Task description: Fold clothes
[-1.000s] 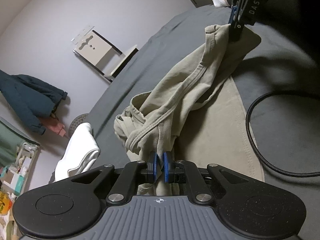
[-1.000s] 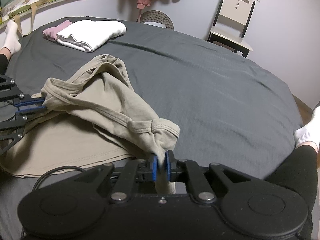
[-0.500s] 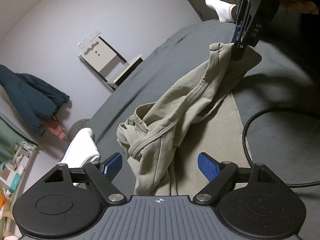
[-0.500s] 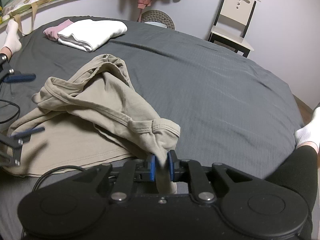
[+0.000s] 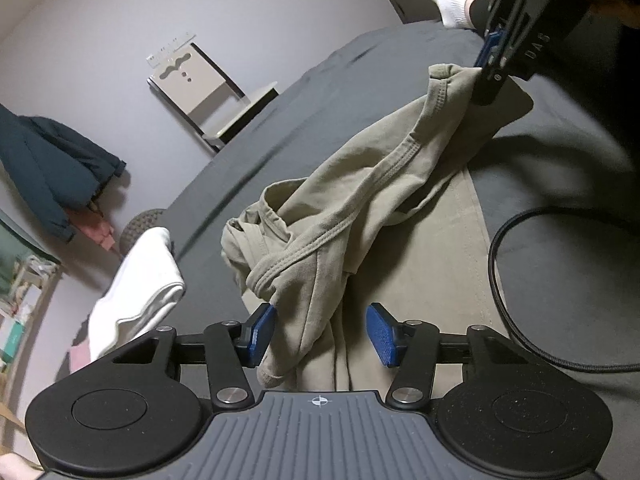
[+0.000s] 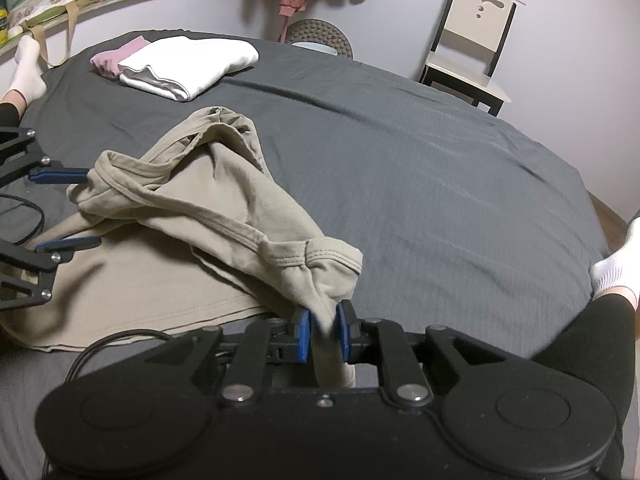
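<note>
Our right tongs [image 6: 323,332] are pinched shut on a hem corner of the shirt [image 6: 192,216], which sags onto the bed [image 6: 440,152] directly ahead of them. Our left tongs [image 5: 322,334] gape wide, holding nothing, with the shirt's other bunched corner draped loose between their blue pads [image 5: 260,334]. The shirt's long axis stretches from one pair of tongs to the other; we judge the left pair must close next.

My left gripper [image 5: 322,334] has its jaws spread wide; my right gripper [image 6: 323,332] is nearly closed, pinching cloth.
</note>
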A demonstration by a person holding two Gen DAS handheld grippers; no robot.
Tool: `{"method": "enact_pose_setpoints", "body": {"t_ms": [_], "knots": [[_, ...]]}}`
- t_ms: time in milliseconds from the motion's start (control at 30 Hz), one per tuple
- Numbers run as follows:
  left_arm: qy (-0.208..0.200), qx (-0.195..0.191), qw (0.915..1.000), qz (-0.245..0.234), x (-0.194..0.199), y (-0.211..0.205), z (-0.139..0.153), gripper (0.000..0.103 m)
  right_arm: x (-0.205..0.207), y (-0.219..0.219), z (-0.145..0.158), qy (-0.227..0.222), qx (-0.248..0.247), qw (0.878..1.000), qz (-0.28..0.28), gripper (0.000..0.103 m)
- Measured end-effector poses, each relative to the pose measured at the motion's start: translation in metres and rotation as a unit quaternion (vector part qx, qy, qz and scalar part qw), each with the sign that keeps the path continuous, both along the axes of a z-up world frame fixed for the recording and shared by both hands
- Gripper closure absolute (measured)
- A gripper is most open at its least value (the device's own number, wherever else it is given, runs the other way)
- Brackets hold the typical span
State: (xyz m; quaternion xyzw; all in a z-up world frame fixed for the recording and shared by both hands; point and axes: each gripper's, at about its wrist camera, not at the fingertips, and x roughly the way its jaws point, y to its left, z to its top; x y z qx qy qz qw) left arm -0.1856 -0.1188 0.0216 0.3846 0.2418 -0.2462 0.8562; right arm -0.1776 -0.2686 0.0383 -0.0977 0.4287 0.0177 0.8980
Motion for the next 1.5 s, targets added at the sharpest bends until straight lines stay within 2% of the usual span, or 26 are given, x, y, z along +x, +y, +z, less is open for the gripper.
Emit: {"method": "enact_pose_setpoints", "body": {"t_ms": [133, 200, 233, 300, 333, 400, 467, 600, 767, 833, 1000, 1067, 1167, 1233, 1300, 1333, 1400, 1433, 1500], "knots": [[0.03, -0.032, 0.9991, -0.001, 0.008, 0.003, 0.002, 0.05, -0.001, 0.0, 0.001, -0.004, 0.002, 1.0, 0.001, 0.085], [0.04, -0.046, 0.9981, 0.002, 0.012, 0.004, 0.003, 0.061, -0.001, -0.001, 0.002, -0.004, 0.002, 1.0, 0.002, 0.084], [0.041, -0.044, 0.9982, 0.004, 0.013, 0.005, 0.002, 0.071, -0.001, 0.0, 0.002, -0.004, 0.001, 1.0, 0.002, 0.084], [0.042, -0.038, 0.9984, 0.002, 0.014, 0.005, 0.001, 0.076, -0.001, -0.001, 0.002, -0.005, 0.001, 1.0, 0.004, 0.084], [0.041, -0.035, 0.9985, 0.0, 0.014, 0.005, 0.001, 0.083, -0.001, -0.001, 0.003, -0.006, 0.0, 1.0, 0.004, 0.084], [0.04, -0.027, 0.9988, -0.005, 0.014, 0.005, 0.0, 0.086, 0.0, 0.0, 0.003, -0.007, -0.001, 1.0, 0.005, 0.084], [0.037, -0.018, 0.9991, -0.01, 0.012, 0.004, -0.001, 0.095, 0.0, 0.0, 0.003, -0.008, -0.003, 1.0, 0.005, 0.084], [0.015, 0.003, 0.9997, -0.019, 0.007, 0.002, -0.003, 0.099, 0.0, 0.0, 0.003, -0.014, -0.008, 1.0, 0.004, 0.078], [-0.019, 0.009, 0.9997, -0.011, 0.002, 0.006, 0.002, 0.1, 0.002, -0.005, 0.004, -0.034, -0.006, 0.999, -0.013, 0.078], [-0.037, 0.014, 0.9992, -0.007, 0.001, 0.008, 0.006, 0.1, 0.002, -0.009, 0.007, -0.049, 0.0, 0.998, -0.025, 0.097], [-0.099, 0.022, 0.9947, 0.018, 0.0, 0.016, 0.019, 0.1, -0.005, -0.001, 0.021, -0.089, -0.017, 0.996, -0.013, 0.098], [-0.125, 0.021, 0.9915, 0.028, 0.001, 0.019, 0.031, 0.1, -0.013, 0.006, 0.032, -0.128, -0.046, 0.991, -0.011, 0.098], [-0.181, 0.02, 0.9826, 0.037, 0.004, 0.024, 0.06, 0.099, -0.03, 0.022, 0.059, -0.211, -0.109, 0.971, 0.005, 0.098], [-0.226, 0.017, 0.9733, 0.04, 0.006, 0.026, 0.088, 0.099, -0.04, 0.031, 0.084, -0.278, -0.158, 0.947, 0.013, 0.098], [-0.284, 0.014, 0.9579, 0.039, 0.006, 0.028, 0.126, 0.099, -0.049, 0.04, 0.113, -0.347, -0.205, 0.915, 0.015, 0.098], [-0.313, 0.013, 0.9488, 0.037, 0.004, 0.029, 0.144, 0.099, -0.05, 0.041, 0.128, -0.369, -0.223, 0.902, 0.014, 0.098], [-0.375, 0.016, 0.9263, 0.033, 0.002, 0.031, 0.189, 0.099, -0.053, 0.044, 0.168, -0.428, -0.254, 0.867, 0.007, 0.098], [-0.408, 0.018, 0.9123, 0.032, 0.001, 0.031, 0.212, 0.099, -0.054, 0.045, 0.189, -0.454, -0.265, 0.851, 0.0, 0.098], [-0.469, 0.013, 0.8819, 0.04, -0.006, 0.033, 0.258, 0.099, -0.063, 0.045, 0.227, -0.519, -0.272, 0.81, -0.018, 0.098]]}}
